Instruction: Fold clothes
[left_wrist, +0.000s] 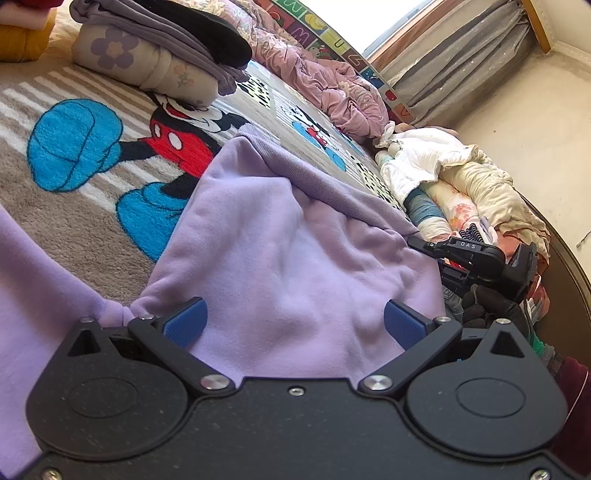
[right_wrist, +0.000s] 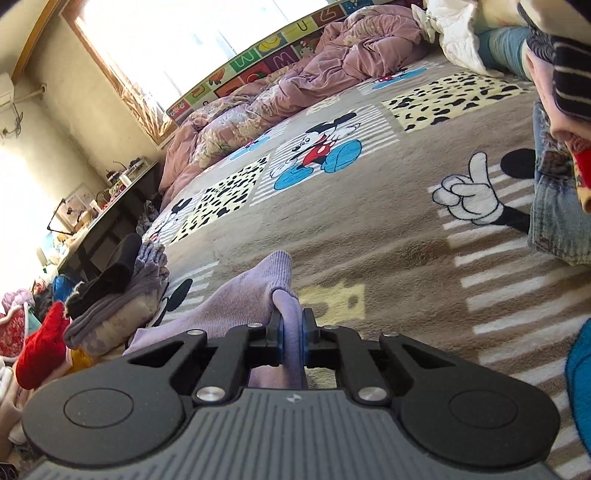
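A lilac sweatshirt (left_wrist: 280, 251) lies spread on the cartoon-mouse blanket (left_wrist: 81, 140), its ribbed hem toward the far side. My left gripper (left_wrist: 293, 325) hovers over it, open, with the blue pads wide apart and cloth below them. In the right wrist view my right gripper (right_wrist: 292, 330) is shut on a fold of the lilac sweatshirt (right_wrist: 255, 295) beside its ribbed cuff. The left wrist view shows the right gripper (left_wrist: 421, 243) at the garment's right edge, held by a black-gloved hand (left_wrist: 487, 306).
A stack of folded clothes (left_wrist: 162, 40) sits on a flowered roll at the far left. A rumpled pink quilt (right_wrist: 295, 81) runs along the far edge. Loose clothes, with a white jacket (left_wrist: 421, 155) among them, are heaped at the right. Jeans (right_wrist: 554, 206) lie nearby.
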